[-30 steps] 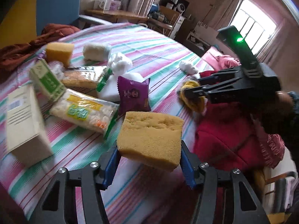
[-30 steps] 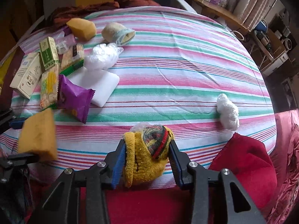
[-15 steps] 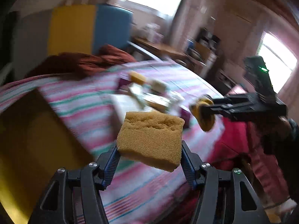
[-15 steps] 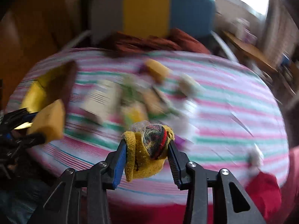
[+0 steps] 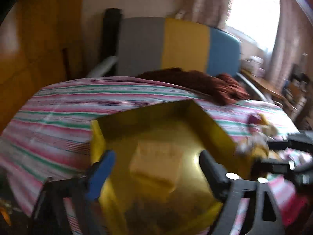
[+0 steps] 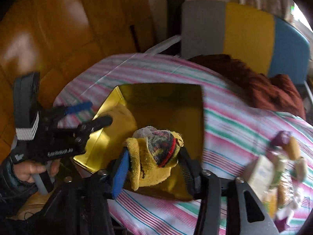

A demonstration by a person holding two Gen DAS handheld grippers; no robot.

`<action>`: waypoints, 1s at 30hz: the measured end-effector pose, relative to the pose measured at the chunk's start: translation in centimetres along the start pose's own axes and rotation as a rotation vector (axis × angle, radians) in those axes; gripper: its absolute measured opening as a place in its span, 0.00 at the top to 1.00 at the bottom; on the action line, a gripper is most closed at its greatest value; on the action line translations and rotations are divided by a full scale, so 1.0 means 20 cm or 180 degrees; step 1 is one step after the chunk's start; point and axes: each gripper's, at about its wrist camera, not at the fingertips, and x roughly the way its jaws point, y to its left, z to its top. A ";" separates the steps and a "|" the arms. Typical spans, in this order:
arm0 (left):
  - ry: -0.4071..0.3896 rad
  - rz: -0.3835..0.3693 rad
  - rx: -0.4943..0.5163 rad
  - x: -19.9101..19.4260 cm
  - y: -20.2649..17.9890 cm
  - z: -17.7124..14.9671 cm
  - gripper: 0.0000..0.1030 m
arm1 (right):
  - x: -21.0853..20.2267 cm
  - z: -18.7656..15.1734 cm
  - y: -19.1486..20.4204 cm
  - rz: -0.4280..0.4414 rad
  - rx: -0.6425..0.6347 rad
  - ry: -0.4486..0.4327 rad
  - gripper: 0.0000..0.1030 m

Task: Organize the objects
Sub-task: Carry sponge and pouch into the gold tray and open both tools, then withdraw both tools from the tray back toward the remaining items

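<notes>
Big striped table (image 6: 225,121), pink/green/white cloth, w/ a shiny yellow box (image 6: 162,101) sitting open near the front-left edge. Dark red cloth (image 6: 260,86) bunched at the far side, chair (image 5: 176,45) w/ grey/yellow/blue back behind that. Pile of snack packs (image 6: 277,168) off to the right, blurry, can't tell what's what.

Left gripper (image 5: 156,168) right over the box, jaws spread wide, nothing pinched. Sponge (image 5: 154,162) lying loose in the box betw the fingers, touching neither afaict, though pretty blurred. Looks like that one's delivered.

Right gripper (image 6: 154,156) clamped on a yellow sock bundle (image 6: 154,154), dark patterned bit w/ a red stripe on top. Bundle hanging above the near rim of the box, not inside yet.

Tips for the drop, imo:
- Get the left one up and out first, both crowding the same opening.
- Push the right one fwd a bit so the bundle sits over the middle, not the rim. Soft stuff flops and could catch on the wall and roll onto the cloth.
- Lower before letting go, don't toss. Box looks thin and light, prob slides if bumped.
- Open wide in one go, knit can snag on the ribbed pads.
- Aim next to the sponge, not on top.
</notes>
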 end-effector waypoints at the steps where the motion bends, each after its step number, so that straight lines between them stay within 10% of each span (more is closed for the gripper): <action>1: -0.0016 0.0056 -0.0064 -0.01 0.05 0.00 0.08 | 0.04 0.00 0.04 -0.0031 -0.0005 0.0017 0.45; 14: -0.0119 0.0180 -0.0671 -0.17 0.18 -0.13 0.07 | 0.09 -0.03 0.24 -0.1141 -0.0259 -0.0232 0.43; 30: 0.0001 0.0117 -0.0751 -0.22 0.15 -0.18 0.06 | 0.01 -0.11 0.25 -0.1169 -0.0100 -0.0425 0.43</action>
